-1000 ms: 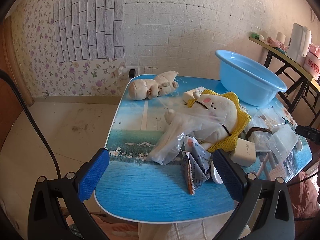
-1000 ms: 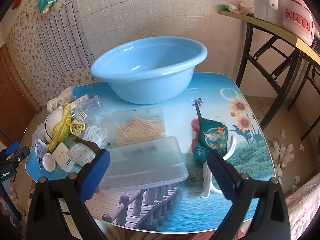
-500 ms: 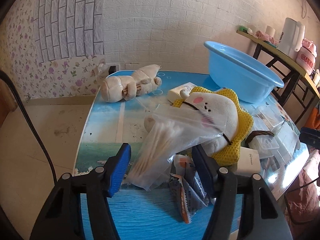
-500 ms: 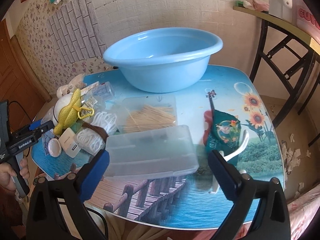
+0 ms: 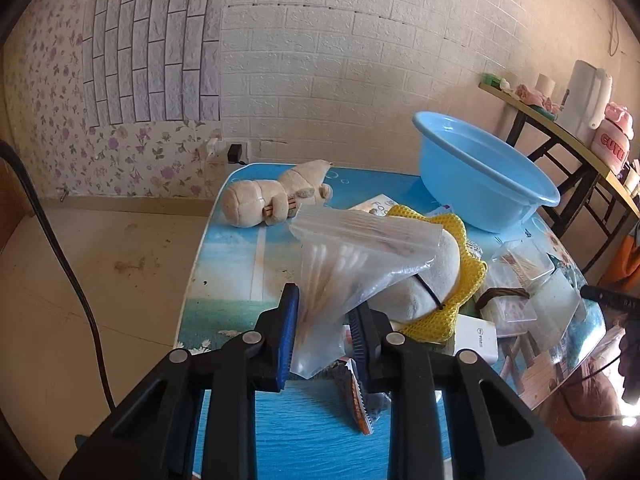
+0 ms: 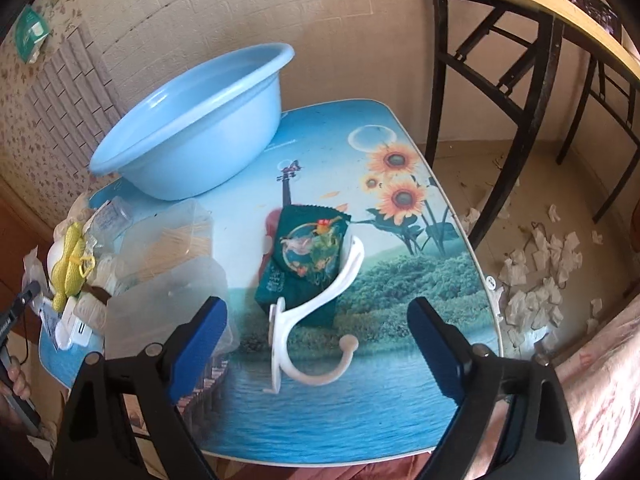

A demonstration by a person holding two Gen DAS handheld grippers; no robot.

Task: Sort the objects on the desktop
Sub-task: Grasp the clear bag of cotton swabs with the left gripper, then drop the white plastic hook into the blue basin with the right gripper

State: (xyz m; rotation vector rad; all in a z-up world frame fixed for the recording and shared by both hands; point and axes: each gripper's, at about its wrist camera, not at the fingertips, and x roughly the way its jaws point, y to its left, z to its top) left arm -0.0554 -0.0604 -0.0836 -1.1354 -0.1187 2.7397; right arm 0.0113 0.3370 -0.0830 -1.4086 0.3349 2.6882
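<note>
The left gripper (image 5: 325, 334) jaws are clamping the swab bag (image 5: 352, 268) low, lifting it clear of the worktop (image 5: 240, 256) clutter. The right gripper (image 6: 320, 344) jaws are standing open over the hook (image 6: 316, 320), holding nothing.

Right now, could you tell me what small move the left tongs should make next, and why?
Probably lift and carry toward the blue basin: the left tongs are already closed on the bag of cotton swabs, which is raised above the clutter.
</note>
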